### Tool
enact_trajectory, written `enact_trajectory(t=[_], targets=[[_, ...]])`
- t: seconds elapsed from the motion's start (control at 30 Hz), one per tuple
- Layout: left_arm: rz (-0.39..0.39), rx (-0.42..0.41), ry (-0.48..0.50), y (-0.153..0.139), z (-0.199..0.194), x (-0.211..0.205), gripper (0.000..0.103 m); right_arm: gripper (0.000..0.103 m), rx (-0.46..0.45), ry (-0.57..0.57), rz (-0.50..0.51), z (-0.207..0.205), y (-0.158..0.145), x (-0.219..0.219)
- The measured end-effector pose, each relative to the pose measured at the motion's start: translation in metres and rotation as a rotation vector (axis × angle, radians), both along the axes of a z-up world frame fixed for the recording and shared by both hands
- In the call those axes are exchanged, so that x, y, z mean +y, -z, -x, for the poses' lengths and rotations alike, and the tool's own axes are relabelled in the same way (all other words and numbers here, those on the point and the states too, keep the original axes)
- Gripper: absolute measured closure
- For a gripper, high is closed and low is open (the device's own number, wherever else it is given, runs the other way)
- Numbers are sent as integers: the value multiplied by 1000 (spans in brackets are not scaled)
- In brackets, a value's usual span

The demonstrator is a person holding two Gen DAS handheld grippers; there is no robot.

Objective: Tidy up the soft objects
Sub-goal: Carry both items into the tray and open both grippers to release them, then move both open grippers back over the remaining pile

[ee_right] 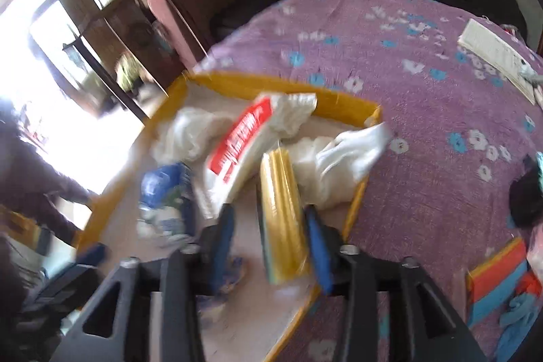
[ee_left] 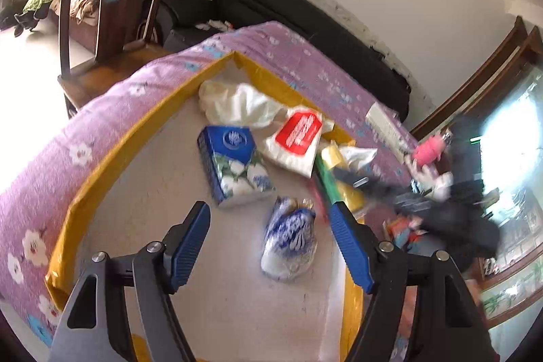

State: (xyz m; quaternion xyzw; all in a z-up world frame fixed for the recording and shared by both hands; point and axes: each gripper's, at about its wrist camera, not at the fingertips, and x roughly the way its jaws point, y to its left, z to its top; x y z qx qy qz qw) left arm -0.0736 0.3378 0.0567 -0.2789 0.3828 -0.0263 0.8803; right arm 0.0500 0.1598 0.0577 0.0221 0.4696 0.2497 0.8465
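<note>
A yellow-edged tray (ee_left: 101,165) lies on the purple flowered cloth. In it are a blue tissue pack (ee_left: 234,165), a blue-and-white wrapped pack (ee_left: 290,243), a white bag with a red label (ee_left: 298,138) and a crumpled white bag (ee_left: 237,104). My left gripper (ee_left: 268,226) is open above the blue-and-white pack. My right gripper (ee_right: 268,219) has its jaws apart, with a yellow sponge pack (ee_right: 283,219) against its right finger over the tray (ee_right: 339,104). The sponge pack (ee_left: 334,165) also shows in the left wrist view.
A white keyboard-like strip (ee_right: 495,60) lies on the purple cloth (ee_right: 407,124) at the far right. Colourful items (ee_right: 502,287) and a dark object (ee_right: 526,199) lie at the right edge. A wooden chair (ee_left: 112,5) and a dark sofa (ee_left: 305,22) stand behind.
</note>
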Motion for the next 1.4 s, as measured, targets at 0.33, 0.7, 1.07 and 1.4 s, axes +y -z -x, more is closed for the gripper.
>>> enact_trajectory(t=[0.33,0.7,1.07,1.4], targets=[[-37,11,57,-13,5,-54,31,33,-230,80,11,63,-47,-93],[-360,-209,-2,-42,64,-153,17,26,-380,315,41,86,-39,-221],[-397,-140,255,-13,52,-246,17,20,-404,525,82,82,-24,-325],[-445,-52,332,16,30,-278,17,19,-381,609,53,79,-4,-352]])
